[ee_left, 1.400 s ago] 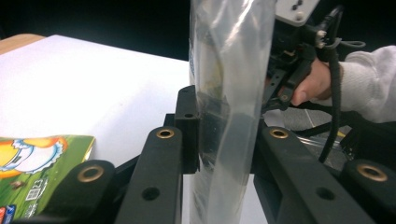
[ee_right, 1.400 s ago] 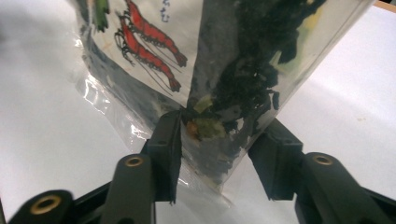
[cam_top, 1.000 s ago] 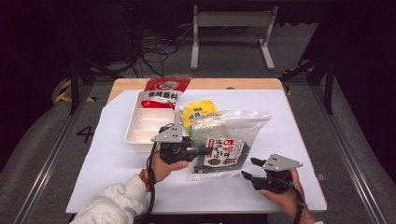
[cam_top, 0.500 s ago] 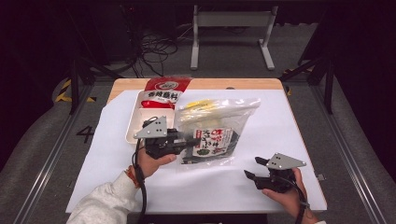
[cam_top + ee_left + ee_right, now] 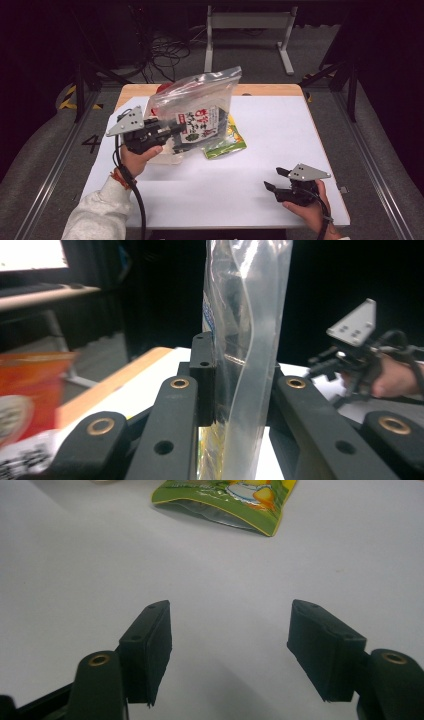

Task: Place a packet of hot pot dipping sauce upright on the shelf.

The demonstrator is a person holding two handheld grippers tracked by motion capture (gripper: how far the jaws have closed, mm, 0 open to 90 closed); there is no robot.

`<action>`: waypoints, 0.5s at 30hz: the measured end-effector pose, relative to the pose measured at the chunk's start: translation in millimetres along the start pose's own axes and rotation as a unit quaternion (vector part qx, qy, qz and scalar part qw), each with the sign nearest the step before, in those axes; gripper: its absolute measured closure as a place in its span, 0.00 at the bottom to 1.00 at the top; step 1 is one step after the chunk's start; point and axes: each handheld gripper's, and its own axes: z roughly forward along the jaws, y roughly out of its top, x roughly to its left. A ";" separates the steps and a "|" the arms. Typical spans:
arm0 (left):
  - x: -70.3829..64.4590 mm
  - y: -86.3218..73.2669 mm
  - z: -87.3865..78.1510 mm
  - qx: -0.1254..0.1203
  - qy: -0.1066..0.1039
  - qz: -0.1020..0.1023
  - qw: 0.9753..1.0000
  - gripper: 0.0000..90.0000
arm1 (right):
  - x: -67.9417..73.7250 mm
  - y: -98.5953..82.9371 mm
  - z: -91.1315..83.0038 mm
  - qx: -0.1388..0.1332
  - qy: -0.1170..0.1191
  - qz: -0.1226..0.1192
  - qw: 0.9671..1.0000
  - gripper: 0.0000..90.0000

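Observation:
A clear zip bag (image 5: 197,112) holding a dark printed packet is lifted above the table's left half, tilted up toward the back. My left gripper (image 5: 172,131) is shut on its lower left edge; in the left gripper view the clear plastic (image 5: 245,355) stands pinched between the two black jaws. A green and yellow snack pouch (image 5: 226,144) lies flat on the white table under the bag's right side, also seen as the pouch (image 5: 230,502) far ahead in the right gripper view. My right gripper (image 5: 274,181) rests low near the front right, open and holding nothing (image 5: 230,650).
The white table top (image 5: 280,125) has bare room across its right half. A red packet (image 5: 25,390) shows blurred at the left of the left gripper view. A metal stand (image 5: 247,30) and cables lie on the floor beyond the table.
The left gripper has raised the clear bag off the table and tipped it upright, uncovering the green pouch. The right gripper has stayed near the front right corner.

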 end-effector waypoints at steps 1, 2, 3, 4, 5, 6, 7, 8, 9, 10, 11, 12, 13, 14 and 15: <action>0.0 0.0 0.0 0.000 0.000 0.000 1.000 0.87 | 0.0 0.0 0.0 0.000 0.000 0.000 1.000 0.37; 3.4 1.1 -4.8 -0.007 0.008 0.000 1.000 0.87 | 0.1 0.0 0.0 0.001 -0.001 -0.001 1.000 0.37; 5.5 2.1 -8.4 -0.008 0.016 0.001 1.000 0.87 | 0.2 -0.1 0.2 0.001 0.000 -0.001 1.000 0.37; 7.7 3.0 -11.8 -0.007 0.025 0.006 1.000 0.87 | 0.2 -0.2 0.5 0.000 0.001 0.000 1.000 0.37; 9.5 3.2 -15.0 -0.006 0.035 0.007 0.999 0.87 | 0.3 -0.2 0.7 0.001 0.000 -0.001 1.000 0.37; 12.4 3.1 -18.1 -0.007 0.044 0.011 0.999 0.87 | 0.2 0.0 0.3 -0.001 0.000 0.000 1.000 0.37; 15.8 2.2 -21.8 -0.005 0.053 0.012 0.999 0.87 | 0.2 0.0 0.3 -0.001 0.000 0.000 1.000 0.37; 17.9 1.4 -23.4 -0.004 0.060 0.014 0.998 0.87 | 0.3 0.0 0.2 -0.002 0.000 0.000 1.000 0.36; 21.2 -0.4 -26.2 -0.002 0.068 0.015 0.998 0.87 | 0.4 0.0 0.2 -0.002 0.000 -0.001 1.000 0.37; 23.2 -1.6 -27.4 0.002 0.074 0.018 0.997 0.87 | 0.4 -0.1 0.0 -0.004 0.002 0.001 1.000 0.37; 26.5 -3.6 -29.2 0.006 0.082 0.017 0.996 0.87 | 0.3 -0.1 0.0 -0.004 0.003 0.001 1.000 0.36; 28.9 -5.5 -30.3 0.006 0.086 0.017 0.996 0.87 | 0.4 -0.2 0.2 -0.003 0.001 0.000 1.000 0.36; 31.1 -6.7 -31.5 0.010 0.092 0.019 0.996 0.87 | 0.5 -0.3 0.3 -0.002 0.001 0.000 1.000 0.36; 33.0 -7.8 -32.2 0.013 0.098 0.020 0.995 0.87 | 0.5 -0.5 0.4 -0.002 0.001 0.000 1.000 0.36; 34.2 -8.6 -32.9 0.015 0.102 0.021 0.994 0.87 | 0.4 -0.6 0.6 -0.001 0.000 0.000 1.000 0.36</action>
